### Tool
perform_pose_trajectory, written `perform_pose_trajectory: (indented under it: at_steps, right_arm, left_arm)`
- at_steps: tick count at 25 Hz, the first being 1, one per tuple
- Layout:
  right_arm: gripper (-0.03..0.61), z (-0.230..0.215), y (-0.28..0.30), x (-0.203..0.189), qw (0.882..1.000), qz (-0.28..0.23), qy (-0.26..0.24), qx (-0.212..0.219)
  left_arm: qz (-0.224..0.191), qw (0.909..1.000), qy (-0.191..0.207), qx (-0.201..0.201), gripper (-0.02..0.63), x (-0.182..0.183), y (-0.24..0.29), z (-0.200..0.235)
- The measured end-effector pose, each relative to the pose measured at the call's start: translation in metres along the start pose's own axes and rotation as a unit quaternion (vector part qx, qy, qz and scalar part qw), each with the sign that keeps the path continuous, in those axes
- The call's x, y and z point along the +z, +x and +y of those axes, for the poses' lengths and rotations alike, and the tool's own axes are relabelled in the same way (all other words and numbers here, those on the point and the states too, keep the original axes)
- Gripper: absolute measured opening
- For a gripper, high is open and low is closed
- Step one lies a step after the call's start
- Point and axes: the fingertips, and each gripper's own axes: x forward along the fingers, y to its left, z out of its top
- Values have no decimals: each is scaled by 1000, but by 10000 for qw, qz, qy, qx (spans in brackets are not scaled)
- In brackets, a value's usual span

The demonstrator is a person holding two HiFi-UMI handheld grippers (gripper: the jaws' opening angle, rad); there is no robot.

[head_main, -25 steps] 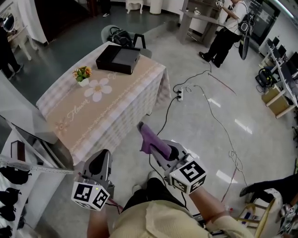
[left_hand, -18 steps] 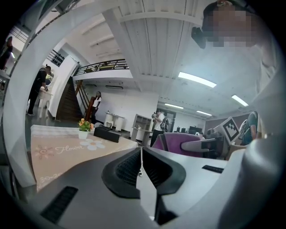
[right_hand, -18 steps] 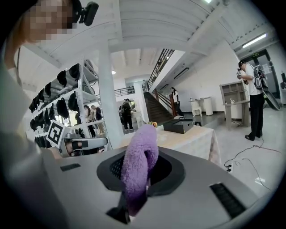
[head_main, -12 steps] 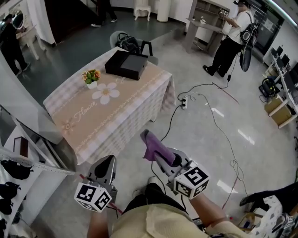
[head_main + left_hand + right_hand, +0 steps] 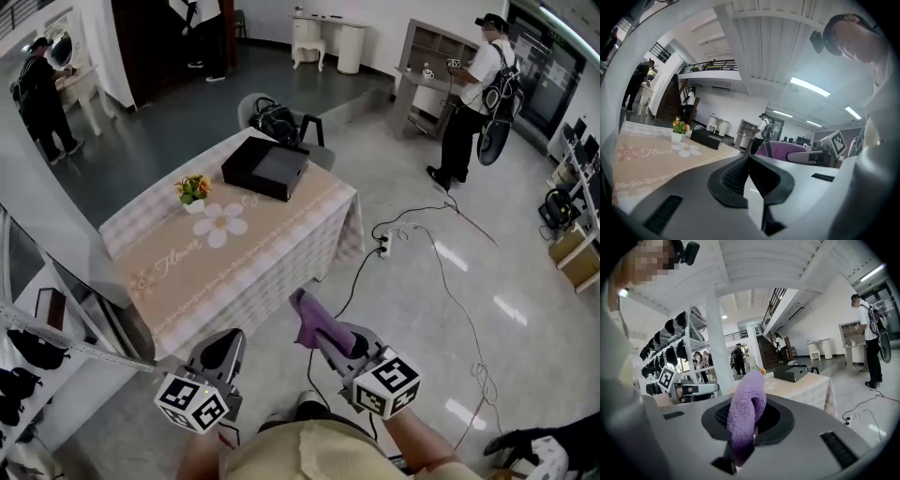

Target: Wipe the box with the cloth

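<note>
The right gripper (image 5: 746, 425) is clamped on the purple cloth (image 5: 746, 406), which stands up out of its jaws as a folded loop. The left gripper (image 5: 749, 180) has its jaws pressed together with nothing between them. Both are held low in front of the person and well apart from the bench (image 5: 267, 225).

The black box (image 5: 265, 171) lies at the far end of the bench, at about 11 o'clock from the right gripper. A small flower pot (image 5: 193, 191) stands near it, at its 8 o'clock.

The step in hand looks like the approach, with no wiping begun. To do it well, the person should probably:
- close on the bench's near edge and carry the cloth over the bench top to the box;
- lay the free loop flat on the lid, not poke with its tip, and keep the clamp firm so the cloth does not slip;
- rest the empty left gripper on the box's side if a light box skids;
- keep strokes away from the flower pot.

The head view alone shows the open floor between person and bench, and the power strip (image 5: 382, 247) with its cables at 1 o'clock. The right gripper view alone shows how the cloth sits in the jaws. The left gripper view looks level along the bench top and shows the box is low and flat.
</note>
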Motion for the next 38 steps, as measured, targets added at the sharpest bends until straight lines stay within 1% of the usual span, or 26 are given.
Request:
perform_pose_trajectory:
  at_steps: [4, 7, 8, 9, 12, 14, 17, 21, 29, 34, 38]
  right_arm:
    - [71, -22, 3, 0, 10000, 36, -22, 76]
    - [72, -35, 10, -3, 9999, 104, 23, 122]
    - [72, -39, 12, -4, 9998, 130, 54, 135]
    - [72, -41, 14, -5, 9997, 154, 89, 150]
    - [72, -48, 22, -5, 9995, 194, 129, 211]
    - [72, -54, 33, -2, 9994, 216, 93, 256]
    - [72, -60, 51, 0, 9990, 301, 90, 326]
    - [72, -70, 82, 6, 9985, 390, 37, 383]
    - [72, -96, 160, 34, 9969, 593, -59, 518]
    - [72, -109, 207, 51, 9959, 680, -169, 570]
    - [72, -112, 237, 58, 9938, 754, -348, 740]
  left_arm:
    - [-71, 9995, -276, 154, 14, -3, 22, 0]
    - [-67, 9983, -544, 190, 14, -3, 32, 1]
    - [-58, 9981, -579, 203, 14, -3, 34, 2]
    - [-31, 9983, -537, 242, 14, -3, 36, 3]
    - [95, 9985, -115, 523, 14, -3, 41, 14]
    - [104, 9976, 97, 676, 14, 2, 49, 22]
    - [74, 9971, 247, 715, 14, 4, 60, 35]
    - [53, 9976, 256, 640, 14, 11, 85, 62]
    - [190, 9968, 477, 605, 14, 30, 142, 119]
    - [188, 9972, 406, 591, 15, 45, 162, 154]
    - [245, 9960, 510, 698, 15, 49, 172, 177]
